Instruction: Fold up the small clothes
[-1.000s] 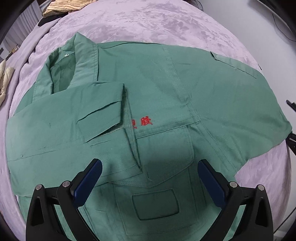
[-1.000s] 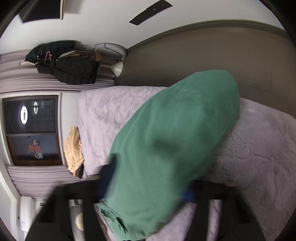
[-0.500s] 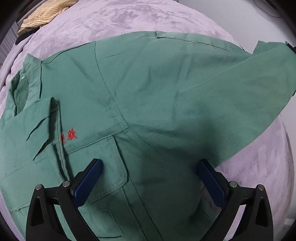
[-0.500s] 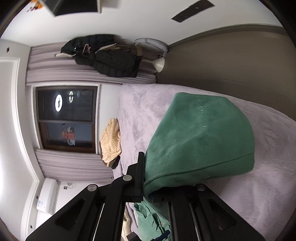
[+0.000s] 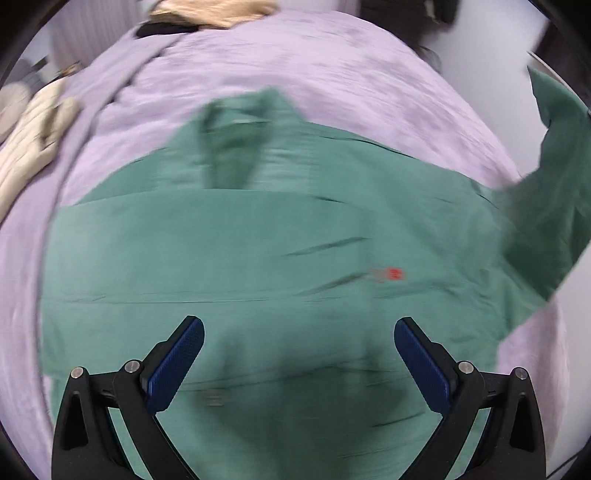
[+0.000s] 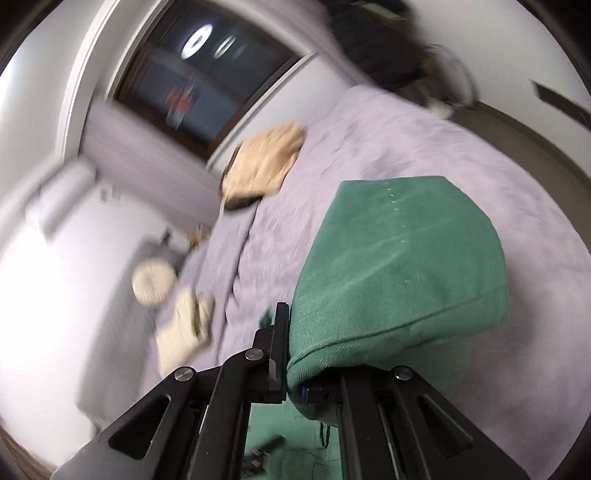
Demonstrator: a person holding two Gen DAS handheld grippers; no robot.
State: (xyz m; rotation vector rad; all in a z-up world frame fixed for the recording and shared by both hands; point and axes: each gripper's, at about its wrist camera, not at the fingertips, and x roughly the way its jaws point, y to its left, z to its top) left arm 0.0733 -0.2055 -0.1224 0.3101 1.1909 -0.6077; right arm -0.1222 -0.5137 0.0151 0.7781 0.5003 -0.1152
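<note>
A green shirt (image 5: 258,251) with small red embroidery (image 5: 391,274) lies spread on the lilac bedspread (image 5: 295,62), collar at the far side. My left gripper (image 5: 299,354) is open and empty, hovering over the shirt's lower part. The shirt's sleeve (image 5: 554,177) is lifted at the right edge of the left wrist view. My right gripper (image 6: 291,369) is shut on that green sleeve (image 6: 399,266), which drapes over its fingers above the bed.
Beige clothes (image 5: 33,136) lie at the bed's left edge and more (image 5: 214,9) at the far end; they also show in the right wrist view (image 6: 266,162). A dark window (image 6: 199,74) and a hanging black jacket (image 6: 373,40) are beyond the bed.
The left gripper has swung back over the shirt's middle, staying open. The right gripper keeps hold of the sleeve and has turned, with the bed now lower in its view.
</note>
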